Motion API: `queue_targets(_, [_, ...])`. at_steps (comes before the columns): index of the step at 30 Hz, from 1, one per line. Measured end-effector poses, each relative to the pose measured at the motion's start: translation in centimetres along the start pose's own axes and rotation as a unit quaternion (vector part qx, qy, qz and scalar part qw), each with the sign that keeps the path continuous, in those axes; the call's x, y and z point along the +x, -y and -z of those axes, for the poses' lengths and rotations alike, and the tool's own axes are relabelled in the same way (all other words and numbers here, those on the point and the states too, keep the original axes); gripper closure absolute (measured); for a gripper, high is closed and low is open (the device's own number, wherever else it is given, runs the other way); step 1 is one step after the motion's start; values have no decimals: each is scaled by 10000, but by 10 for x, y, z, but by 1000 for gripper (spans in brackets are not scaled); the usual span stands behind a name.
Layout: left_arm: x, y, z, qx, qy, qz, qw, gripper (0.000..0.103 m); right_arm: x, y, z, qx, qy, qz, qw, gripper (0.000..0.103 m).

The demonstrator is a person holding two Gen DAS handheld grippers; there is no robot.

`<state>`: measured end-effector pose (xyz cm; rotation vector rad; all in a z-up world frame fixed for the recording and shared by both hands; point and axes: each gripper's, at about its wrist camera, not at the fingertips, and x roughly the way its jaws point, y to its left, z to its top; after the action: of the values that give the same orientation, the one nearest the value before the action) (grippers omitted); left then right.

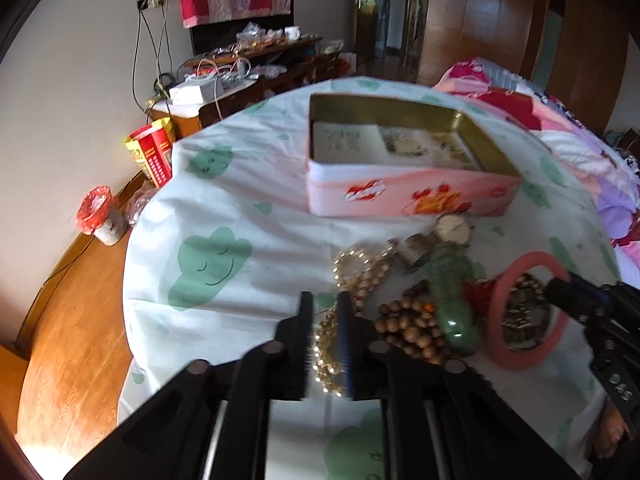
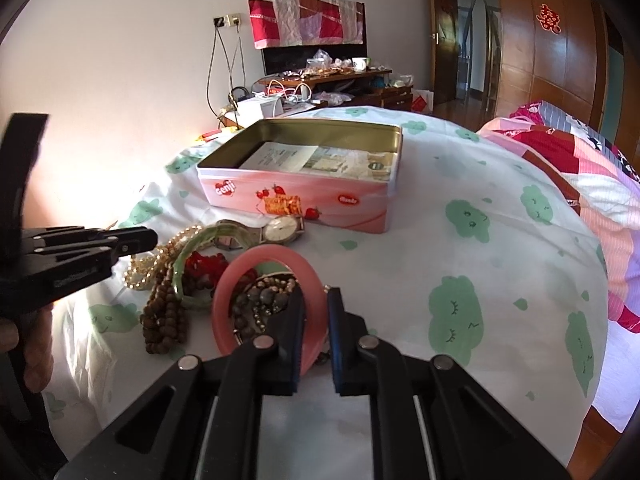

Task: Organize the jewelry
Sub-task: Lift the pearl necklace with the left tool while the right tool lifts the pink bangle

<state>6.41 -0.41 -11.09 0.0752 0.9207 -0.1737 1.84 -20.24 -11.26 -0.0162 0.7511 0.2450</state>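
Note:
A pile of jewelry lies on the white sheet in front of an open pink tin (image 1: pixel 408 194) (image 2: pixel 296 196). It holds a pearl necklace (image 1: pixel 352 276) (image 2: pixel 148 268), brown wooden beads (image 1: pixel 412 328) (image 2: pixel 164 320), a green jade bangle (image 1: pixel 452 292) (image 2: pixel 180 264), a watch (image 1: pixel 452 230) (image 2: pixel 282 228) and a pink bangle (image 1: pixel 520 360) (image 2: pixel 264 260). My left gripper (image 1: pixel 325 300) has its fingers narrowly parted around the pearl strand. My right gripper (image 2: pixel 316 298) straddles the pink bangle's rim, fingers close on it.
The tin holds paper leaflets. The bed sheet (image 2: pixel 460 220) with green cloud prints slopes off to a wooden floor (image 1: pixel 72 320) on the left. A pink quilt (image 2: pixel 580 168) lies at the right. A cluttered desk (image 2: pixel 320 80) stands behind.

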Motion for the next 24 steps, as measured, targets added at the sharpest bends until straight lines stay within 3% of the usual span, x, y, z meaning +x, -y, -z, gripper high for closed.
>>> queue_targets(5, [10,0,-6,29,-91,25,10000,85,1,0,2,14,-13,-7,10000,90])
queue_targets(8, [10,0,-11,24,-76,18,10000,79,3,0,3,17,-30,-12,10000,90])
queue_targets(10, [8,0,-11,9,-39,85,10000,64,3,0,3,20,-28,-15,10000,90])
queue_targets(11, [7,0,-10,11,-10,88,10000,50,3,0,4,25,-31,-19,10000,90])
queue_targets(12, [6,1,-10,21,35,58,10000,45,3,0,4,28,-33,-20,10000,90])
queue_targets(24, [23,12,-15,406,-100,-83,9991,45,5,-2,7,-19,-63,-45,10000,90])
